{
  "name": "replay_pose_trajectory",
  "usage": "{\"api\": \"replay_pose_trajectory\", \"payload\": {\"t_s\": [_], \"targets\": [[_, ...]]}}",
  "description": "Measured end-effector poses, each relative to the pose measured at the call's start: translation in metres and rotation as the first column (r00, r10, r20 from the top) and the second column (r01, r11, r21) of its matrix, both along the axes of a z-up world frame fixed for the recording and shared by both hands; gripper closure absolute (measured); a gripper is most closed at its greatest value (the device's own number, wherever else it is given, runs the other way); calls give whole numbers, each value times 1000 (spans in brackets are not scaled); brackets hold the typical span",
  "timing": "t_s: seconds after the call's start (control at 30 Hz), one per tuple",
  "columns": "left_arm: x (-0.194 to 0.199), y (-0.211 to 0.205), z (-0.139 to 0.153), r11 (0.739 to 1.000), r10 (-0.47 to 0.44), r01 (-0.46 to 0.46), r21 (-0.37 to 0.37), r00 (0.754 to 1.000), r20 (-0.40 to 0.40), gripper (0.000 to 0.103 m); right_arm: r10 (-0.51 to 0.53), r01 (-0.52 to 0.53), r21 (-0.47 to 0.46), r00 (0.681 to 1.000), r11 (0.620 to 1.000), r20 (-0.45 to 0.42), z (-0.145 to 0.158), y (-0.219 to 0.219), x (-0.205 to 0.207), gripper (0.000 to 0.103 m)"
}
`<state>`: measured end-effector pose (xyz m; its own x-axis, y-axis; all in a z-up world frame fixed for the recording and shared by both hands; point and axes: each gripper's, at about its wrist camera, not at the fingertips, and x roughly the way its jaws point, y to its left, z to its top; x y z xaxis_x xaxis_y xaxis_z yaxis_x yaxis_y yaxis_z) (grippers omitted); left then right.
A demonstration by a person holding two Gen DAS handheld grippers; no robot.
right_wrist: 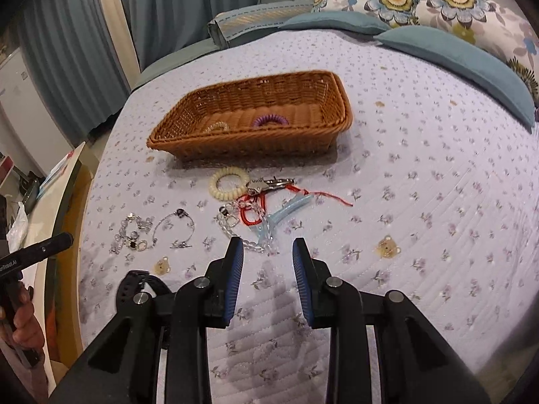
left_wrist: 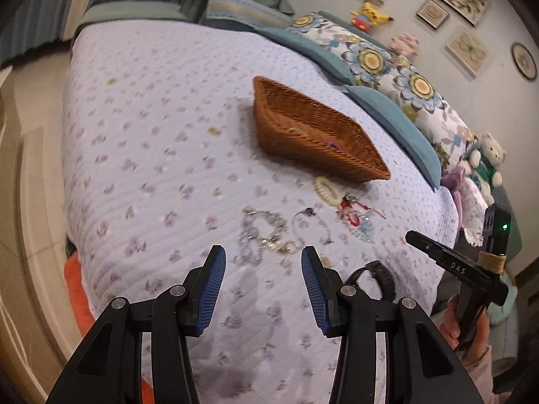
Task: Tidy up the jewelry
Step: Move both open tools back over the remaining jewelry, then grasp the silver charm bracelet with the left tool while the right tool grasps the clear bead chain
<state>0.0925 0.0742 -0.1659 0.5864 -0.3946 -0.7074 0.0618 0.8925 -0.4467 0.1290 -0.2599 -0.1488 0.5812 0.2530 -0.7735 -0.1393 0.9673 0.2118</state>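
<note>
A brown wicker basket (right_wrist: 256,141) (left_wrist: 350,158) sits on the lilac bedspread. It holds a purple coil hair tie (right_wrist: 270,120) and a pale bracelet (right_wrist: 217,126). Loose jewelry lies in front of it: a cream coil hair tie (right_wrist: 229,183) (left_wrist: 328,190), keys on a red cord (right_wrist: 266,185), a clear bead chain with a blue clip (right_wrist: 262,229), silver bracelets (right_wrist: 134,232) (left_wrist: 266,232) and a black watch (right_wrist: 134,284) (left_wrist: 380,276). My left gripper (left_wrist: 263,256) is open and empty, just short of the silver bracelets. My right gripper (right_wrist: 267,247) is open and empty at the bead chain.
Blue and floral pillows (right_wrist: 454,43) line the head of the bed with plush toys (left_wrist: 488,161). A folded blanket (right_wrist: 256,20) lies at the far edge. A side table (right_wrist: 50,202) stands left of the bed. The other gripper's body shows in each view (left_wrist: 471,269).
</note>
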Motion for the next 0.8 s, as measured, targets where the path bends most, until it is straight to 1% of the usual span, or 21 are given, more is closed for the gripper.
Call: {"api": "replay_pose_trajectory", "payload": {"t_s": [0.2, 0.37, 0.6, 0.67, 0.7, 0.8], "targets": [[16, 6, -19, 1000, 7, -9, -29, 999, -44, 55, -4, 5, 8, 999, 1000, -38, -21, 2, 12, 71], [39, -2, -31, 1000, -5, 4, -14, 998, -63, 55, -10, 11, 18, 998, 1000, -54, -33, 1, 23, 70], [61, -18, -44, 999, -5, 9, 44, 997, -73, 55, 9, -8, 9, 998, 1000, -63, -38, 8, 35, 70], [64, -23, -45, 998, -6, 10, 67, 998, -67, 56, 21, -21, -3, 998, 1000, -62, -39, 14, 41, 71], [64, -24, -45, 997, -5, 10, 78, 998, -66, 59, 25, -26, -10, 998, 1000, -64, -40, 17, 43, 70], [67, -31, -45, 992, -10, 17, 124, 998, -62, 60, 29, -32, -43, 997, 999, -75, -45, 26, 51, 71]]}}
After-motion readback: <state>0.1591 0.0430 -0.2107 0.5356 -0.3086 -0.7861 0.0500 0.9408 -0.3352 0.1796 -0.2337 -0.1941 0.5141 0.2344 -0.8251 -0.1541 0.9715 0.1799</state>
